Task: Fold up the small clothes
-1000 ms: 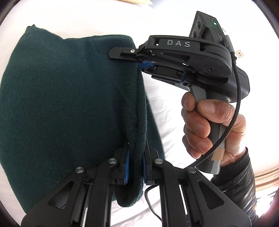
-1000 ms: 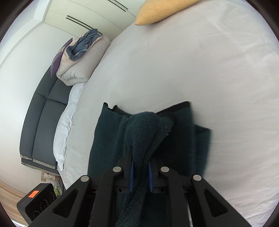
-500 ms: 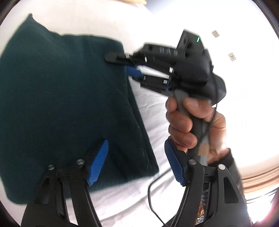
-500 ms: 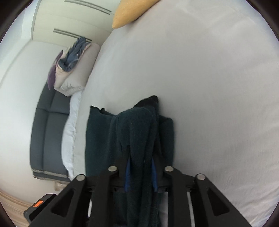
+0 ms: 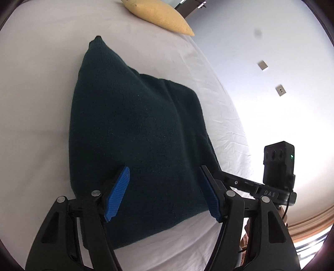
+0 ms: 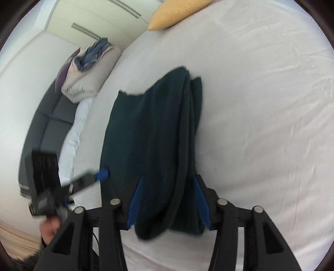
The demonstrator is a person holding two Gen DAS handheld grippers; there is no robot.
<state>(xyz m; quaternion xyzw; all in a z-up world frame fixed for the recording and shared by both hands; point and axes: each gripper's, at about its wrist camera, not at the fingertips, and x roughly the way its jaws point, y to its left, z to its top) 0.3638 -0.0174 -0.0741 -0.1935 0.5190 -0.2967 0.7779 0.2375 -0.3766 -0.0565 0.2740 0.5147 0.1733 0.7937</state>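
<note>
A dark green knitted garment (image 5: 135, 133) lies folded on the white bed sheet (image 5: 35, 100). My left gripper (image 5: 165, 193) is open, its blue pads spread above the garment's near edge, holding nothing. My right gripper (image 6: 167, 202) is open too, its pads either side of the folded garment (image 6: 154, 135), whose layered edge runs between the jaws. The left gripper also shows blurred at the left of the right wrist view (image 6: 68, 183). The right gripper's body shows at the right of the left wrist view (image 5: 277, 177).
A yellow pillow (image 5: 154, 14) lies at the far end of the bed. A dark grey sofa (image 6: 43, 129) with a folded duvet pile (image 6: 89, 70) stands beside the bed. A white wall with two sockets (image 5: 271, 77) is to the right.
Both grippers have opened and let go of the garment, the left first, then the right. The garment now lies folded flat on the bed. Both grippers have drawn back.
</note>
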